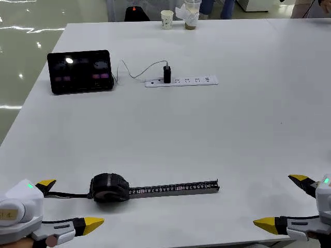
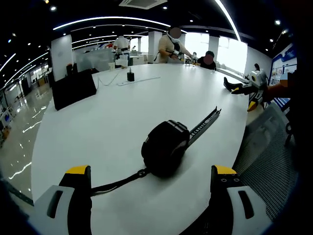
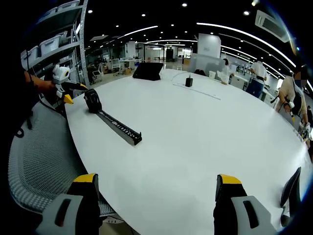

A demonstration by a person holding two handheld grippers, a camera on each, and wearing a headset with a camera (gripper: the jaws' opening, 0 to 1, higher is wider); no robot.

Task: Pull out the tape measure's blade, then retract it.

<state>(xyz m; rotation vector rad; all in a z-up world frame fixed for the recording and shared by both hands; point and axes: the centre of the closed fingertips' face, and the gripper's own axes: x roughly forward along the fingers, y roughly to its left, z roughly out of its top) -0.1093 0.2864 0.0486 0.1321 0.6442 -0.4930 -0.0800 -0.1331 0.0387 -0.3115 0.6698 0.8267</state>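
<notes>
the tape measure (image 1: pixel 109 187) lies on the white worktop (image 1: pixel 207 129) near its front edge. its black case sits just ahead of the left tongs (image 1: pixel 72 203), roughly in line with the gap between their yellow-tipped jaws, which stand spread wide and touch nothing. a thin black strap (image 1: pixel 67 195) trails from the case back toward those tongs. the blade (image 1: pixel 176 188) is drawn out flat along the worktop, pointing toward the right tongs (image 1: pixel 280 201), and its end stops well short of them. the right tongs are also spread apart and hold nothing, hovering at the worktop's front edge. farther back sit a dark tablet (image 1: pixel 80 71) and a power strip (image 1: pixel 181 81).
</notes>
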